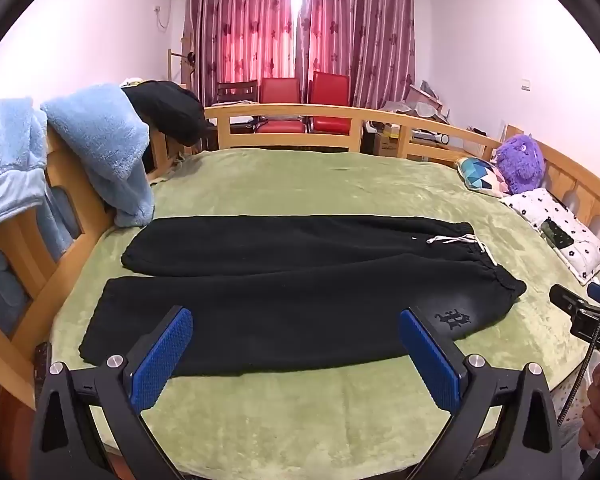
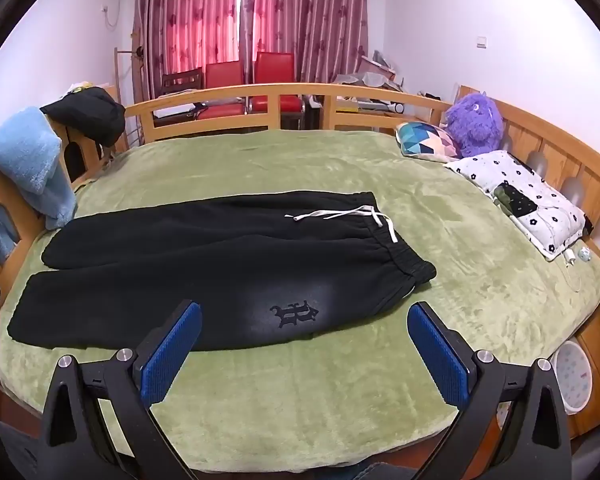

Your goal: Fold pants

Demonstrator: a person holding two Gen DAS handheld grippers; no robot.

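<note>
Lying flat on the bed (image 2: 340, 380) just ahead of both tools, the pants (image 2: 204, 268) run crosswise, waistband nearer the right tool (image 2: 304, 352), cuffs nearer the left tool (image 1: 296, 354); both tools gape, holding nothing.

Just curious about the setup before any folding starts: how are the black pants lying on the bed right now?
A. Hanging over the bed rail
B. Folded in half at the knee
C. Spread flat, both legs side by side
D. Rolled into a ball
C: the black pants lie flat on the green blanket, both legs stretched out side by side.
</note>
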